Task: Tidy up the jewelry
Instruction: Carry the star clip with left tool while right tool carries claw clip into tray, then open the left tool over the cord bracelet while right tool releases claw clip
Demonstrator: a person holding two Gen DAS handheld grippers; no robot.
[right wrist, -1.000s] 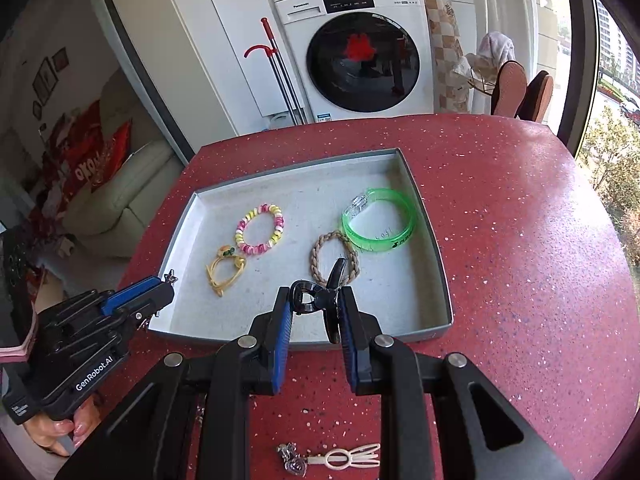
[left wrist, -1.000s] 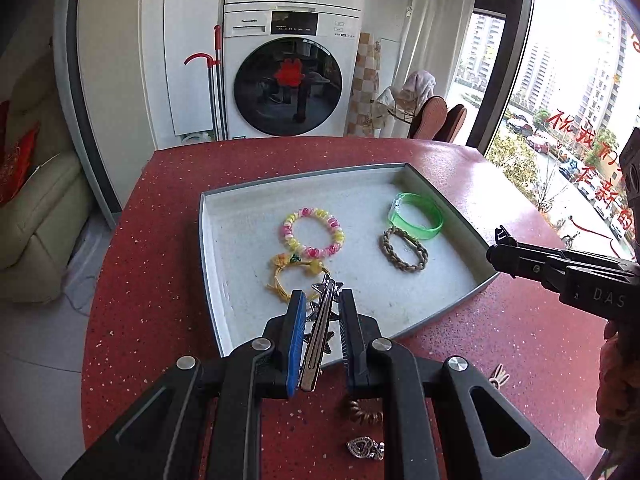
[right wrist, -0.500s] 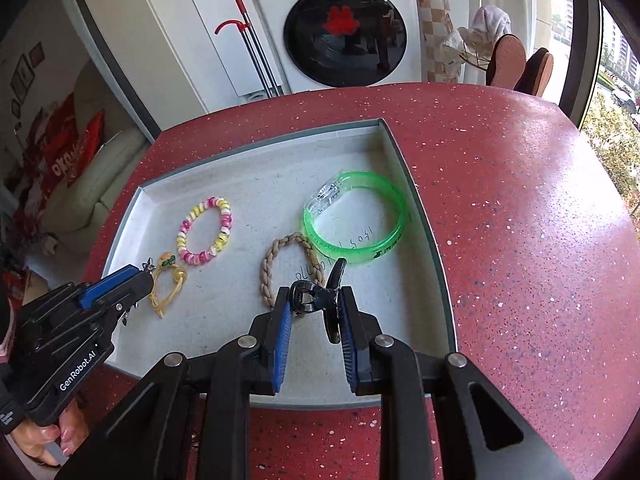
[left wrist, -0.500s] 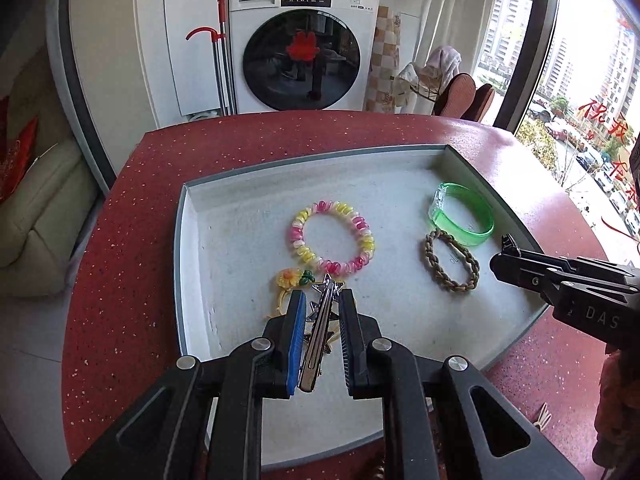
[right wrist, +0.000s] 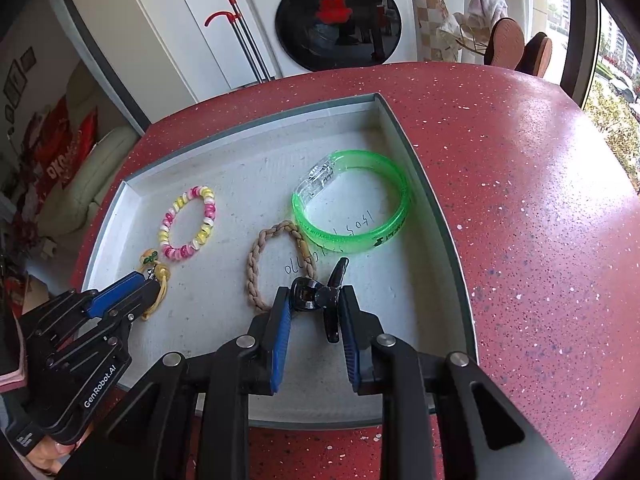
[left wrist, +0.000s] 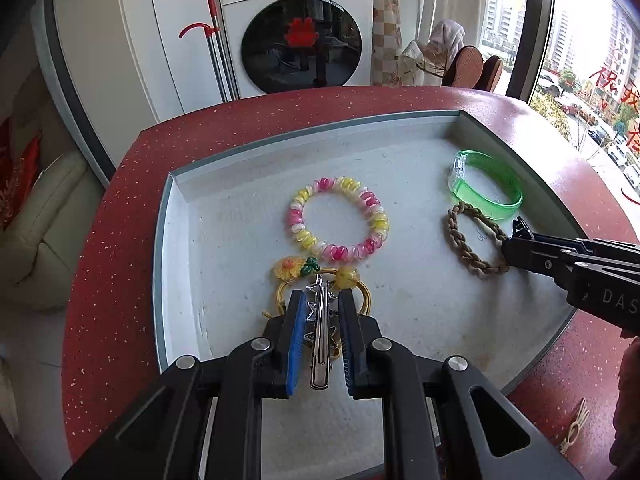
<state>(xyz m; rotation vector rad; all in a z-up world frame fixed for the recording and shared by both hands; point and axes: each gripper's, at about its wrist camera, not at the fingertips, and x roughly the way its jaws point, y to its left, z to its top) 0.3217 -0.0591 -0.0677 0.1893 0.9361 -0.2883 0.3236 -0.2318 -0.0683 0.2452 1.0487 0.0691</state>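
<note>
My left gripper (left wrist: pixel 320 300) is shut on a silver star hair clip (left wrist: pixel 319 332), held low over the grey tray (left wrist: pixel 172 240), just above a yellow flower hair tie (left wrist: pixel 292 268). My right gripper (right wrist: pixel 314 300) is shut on a black claw clip (right wrist: pixel 320 300), over the tray's near right part, beside a braided tan band (right wrist: pixel 276 268) and a green bangle (right wrist: pixel 352 204). A pink-and-yellow coil bracelet (left wrist: pixel 338 216) lies mid-tray. The right gripper also shows in the left wrist view (left wrist: pixel 520 236), and the left gripper in the right wrist view (right wrist: pixel 144 284).
The tray sits on a red speckled round table (right wrist: pixel 520 200). A cream hair clip (left wrist: pixel 574 428) lies on the table near the right front edge. A washing machine (left wrist: pixel 296 28), a red-handled mop and chairs stand beyond the table.
Both grippers have moved forward and down over the tray, each still holding its clip. The left is now right above the flower hair tie; the right is close to the braided band.
</note>
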